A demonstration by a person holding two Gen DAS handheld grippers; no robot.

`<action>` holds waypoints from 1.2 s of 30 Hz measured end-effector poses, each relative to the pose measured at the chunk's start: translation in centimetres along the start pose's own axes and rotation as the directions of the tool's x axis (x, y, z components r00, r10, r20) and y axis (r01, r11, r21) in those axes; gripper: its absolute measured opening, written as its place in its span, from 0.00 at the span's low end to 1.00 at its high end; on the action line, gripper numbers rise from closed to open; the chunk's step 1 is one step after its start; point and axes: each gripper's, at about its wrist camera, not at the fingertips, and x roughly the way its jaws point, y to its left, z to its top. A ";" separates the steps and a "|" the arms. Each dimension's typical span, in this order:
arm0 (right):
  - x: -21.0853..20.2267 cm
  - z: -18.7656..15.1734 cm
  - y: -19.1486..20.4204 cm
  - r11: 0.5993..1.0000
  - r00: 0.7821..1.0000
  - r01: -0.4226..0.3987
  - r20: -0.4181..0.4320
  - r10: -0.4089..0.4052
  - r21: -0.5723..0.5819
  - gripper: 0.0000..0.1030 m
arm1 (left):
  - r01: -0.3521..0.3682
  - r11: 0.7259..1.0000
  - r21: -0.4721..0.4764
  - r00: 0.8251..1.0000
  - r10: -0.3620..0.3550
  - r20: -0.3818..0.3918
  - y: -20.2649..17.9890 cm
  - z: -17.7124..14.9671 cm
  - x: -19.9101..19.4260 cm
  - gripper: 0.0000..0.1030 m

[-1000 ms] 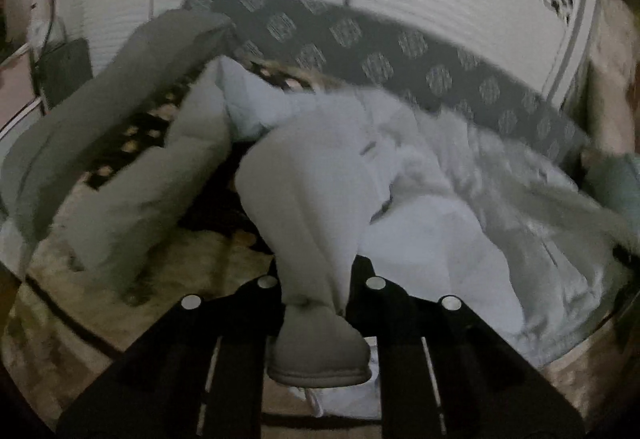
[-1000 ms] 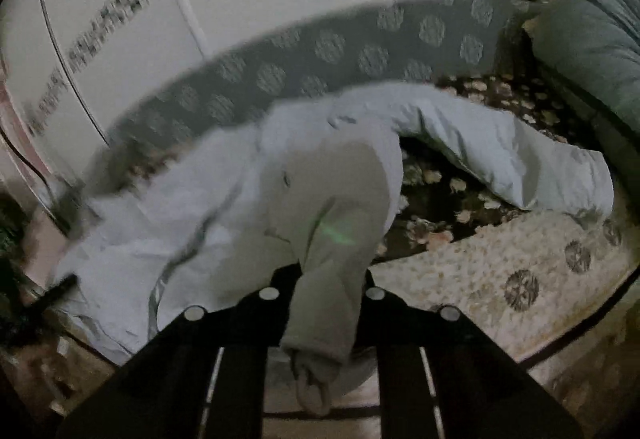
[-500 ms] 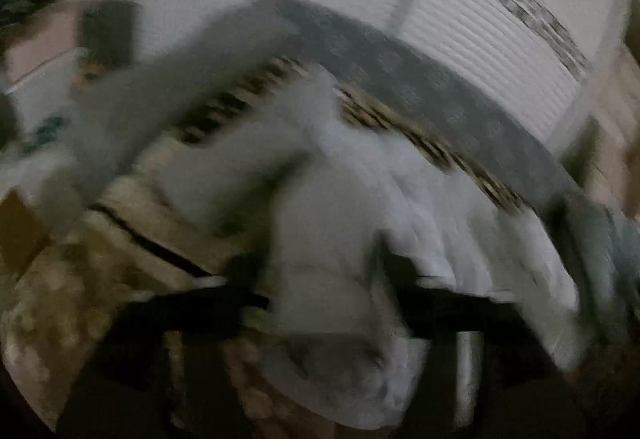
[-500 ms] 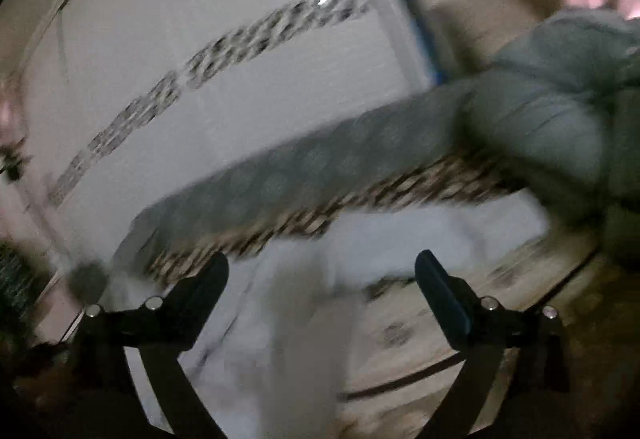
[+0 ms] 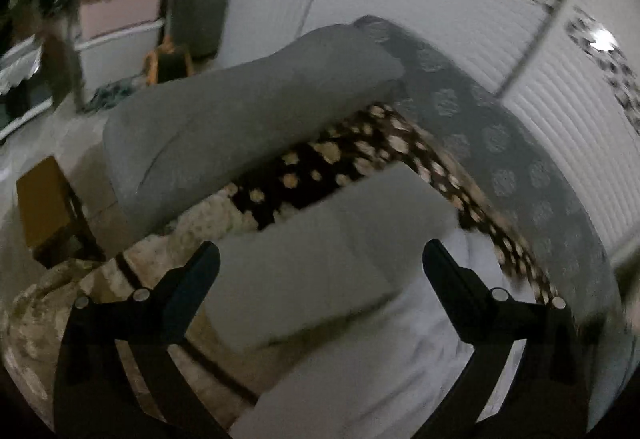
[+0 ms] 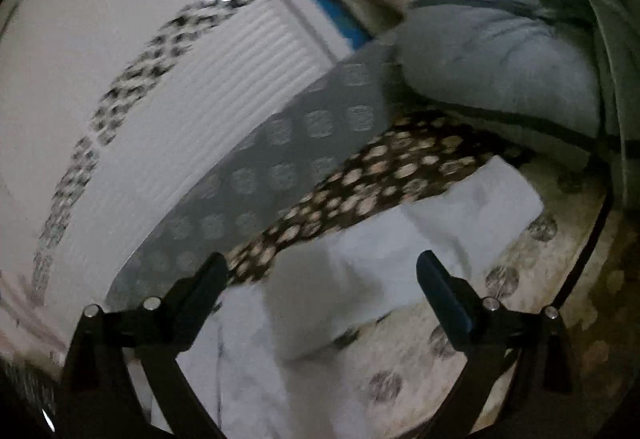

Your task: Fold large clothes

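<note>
The pale garment lies spread on the bed, over a patterned cover, and a folded part reaches toward the grey pillow. We judge it soft, thick and rather bulky, so we would take it at a hem or a cuff, where the cloth bunches well. The pictures are blurred, so seams are hard to find. The left gripper is tilted down over the cloth, with its jaws opening wide and gripping nothing. The right gripper has wide jaws too, empty.
</note>
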 end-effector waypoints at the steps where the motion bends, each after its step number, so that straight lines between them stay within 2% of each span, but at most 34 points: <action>1: 1.0 0.4 -0.8 1.000 1.000 0.021 -0.010 -0.021 0.013 0.93 | 0.005 1.000 -0.030 1.000 -0.005 -0.003 0.0 0.2 0.7 0.97; 2: 2.4 0.6 -2.4 0.997 0.998 0.066 -0.017 -0.066 0.039 0.93 | 0.030 0.998 -0.060 1.000 -0.030 -0.001 0.2 0.1 1.6 0.97; 4: 3.8 0.2 -5.6 0.988 0.991 0.133 -0.010 -0.132 0.076 0.93 | 0.064 0.997 -0.034 0.998 -0.064 0.010 0.4 -0.8 3.2 0.97; 6: 5.2 -0.8 -9.1 0.972 0.976 0.216 -0.023 -0.214 0.093 0.93 | -0.028 0.997 0.072 0.999 0.030 -0.019 0.8 -1.8 5.5 0.97; 8: 7.5 -1.5 -13.3 0.944 0.946 0.319 -0.082 -0.313 0.081 0.93 | -0.102 0.989 0.108 0.993 0.108 -0.054 1.4 -2.0 7.7 0.96; 9: 8.3 -1.5 -14.8 0.935 0.936 0.346 -0.101 -0.338 0.076 0.93 | -0.105 0.991 0.081 0.992 0.111 -0.067 1.8 -1.8 8.2 0.96; 11: 9.1 -1.6 -17.3 0.919 0.922 0.383 -0.108 -0.373 0.095 0.93 | -0.052 0.998 -0.039 0.995 0.049 -0.084 2.8 -0.9 9.0 0.96; 13: 9.8 -1.8 -19.0 0.919 0.931 0.362 -0.120 -0.346 0.156 0.93 | -0.023 0.995 -0.098 0.997 0.015 -0.082 2.8 -0.4 9.4 0.96; 17: 11.7 -1.9 -19.4 0.945 0.960 0.270 -0.125 -0.250 0.185 0.93 | -0.044 0.998 -0.046 0.997 0.041 -0.065 0.6 -0.6 10.7 0.97; 20: 13.1 -1.8 -19.0 0.959 0.971 0.225 -0.119 -0.206 0.175 0.92 | -0.003 0.998 -0.057 0.994 -0.003 -0.110 -0.6 -1.5 12.1 0.97; 21: 13.7 -1.8 -19.0 0.961 0.974 0.211 -0.118 -0.192 0.180 0.80 | 0.008 0.997 -0.071 0.993 -0.016 -0.114 -0.7 -1.5 12.1 0.97; 22: 14.2 -1.9 -19.0 0.963 0.978 0.190 -0.119 -0.169 0.190 0.38 | 0.019 0.996 -0.084 0.993 -0.028 -0.115 -0.9 -1.6 12.1 0.97; 23: 14.3 -1.9 -18.9 0.964 0.978 0.190 -0.123 -0.168 0.188 0.25 | 0.023 0.996 -0.087 0.993 -0.033 -0.112 -0.9 -1.7 12.0 0.97; 25: 13.7 -1.6 -18.1 0.961 0.972 0.229 -0.080 -0.219 0.157 0.16 | 0.024 0.997 -0.079 0.995 -0.032 -0.095 -1.3 -1.7 11.5 0.97; 27: 13.0 -0.8 -17.2 0.953 0.960 0.281 -0.039 -0.278 0.116 0.12 | 0.014 0.998 -0.061 0.997 -0.019 -0.072 -1.5 -1.7 10.8 0.97; 31: 9.5 1.5 -14.8 0.933 0.927 0.355 0.102 -0.360 0.064 0.10 | 0.024 0.998 -0.051 0.999 -0.026 -0.034 -1.8 -1.6 9.3 0.97; 36: 5.6 3.6 -11.4 0.914 0.887 0.404 0.228 -0.400 0.034 0.09 | 0.045 0.999 -0.020 0.999 -0.045 -0.010 -2.4 -1.4 8.2 0.97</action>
